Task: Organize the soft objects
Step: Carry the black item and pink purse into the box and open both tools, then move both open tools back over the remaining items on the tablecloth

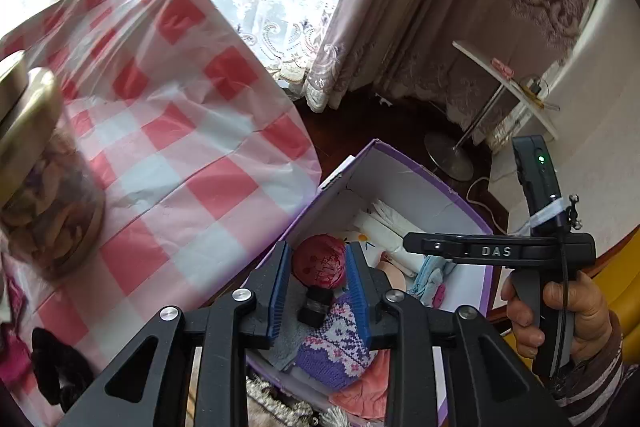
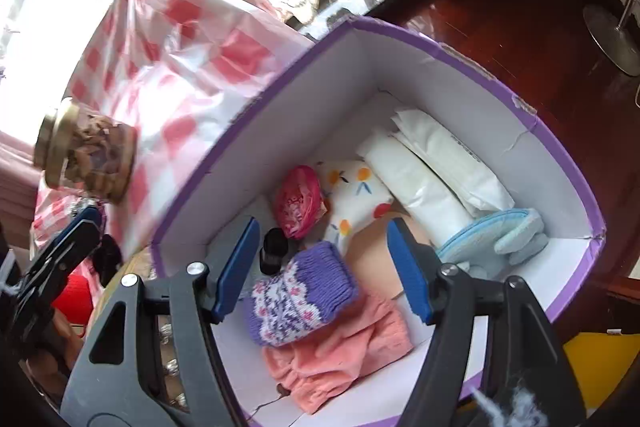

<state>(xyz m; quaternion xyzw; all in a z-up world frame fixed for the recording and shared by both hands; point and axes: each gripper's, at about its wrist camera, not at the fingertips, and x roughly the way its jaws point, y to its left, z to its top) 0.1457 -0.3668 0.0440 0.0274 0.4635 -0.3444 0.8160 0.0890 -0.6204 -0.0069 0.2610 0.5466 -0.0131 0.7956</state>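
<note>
Nearest the lens in the left wrist view, the left gripper (image 1: pixel 318 281) hangs over the near end of the purple-edged box (image 1: pixel 436 183), its blue pads standing on either side of a red patterned ball (image 1: pixel 319 261). Whether the pads press on the ball or it simply lies in the box below them cannot be told; a small black cylinder (image 1: pixel 314 307) sits just under the ball. In the right wrist view the right gripper (image 2: pixel 324 267) has its jaws well apart with nothing between the pads, above the purple knitted piece (image 2: pixel 298 297) with white and pink flower pattern.

That knitted piece rests on a folded salmon-pink cloth (image 2: pixel 340 359) at the near end of the box. Beyond it, toward the box's far wall, lie the red ball, a white cloth with orange and blue print (image 2: pixel 356 195) touching it, and white rolled packets (image 2: pixel 436 163) leaning along the far right wall. A pale blue soft item (image 2: pixel 504 233) lies in the right-hand corner.

The box sits against the edge of a table covered in a red-and-white checked cloth (image 1: pixel 192 131). A glass jar with a gold lid (image 1: pixel 44 179) stands on the cloth near its left edge, well apart from the box. The person's hand (image 1: pixel 560 311) grips the right tool's handle at the right of the left wrist view.
</note>
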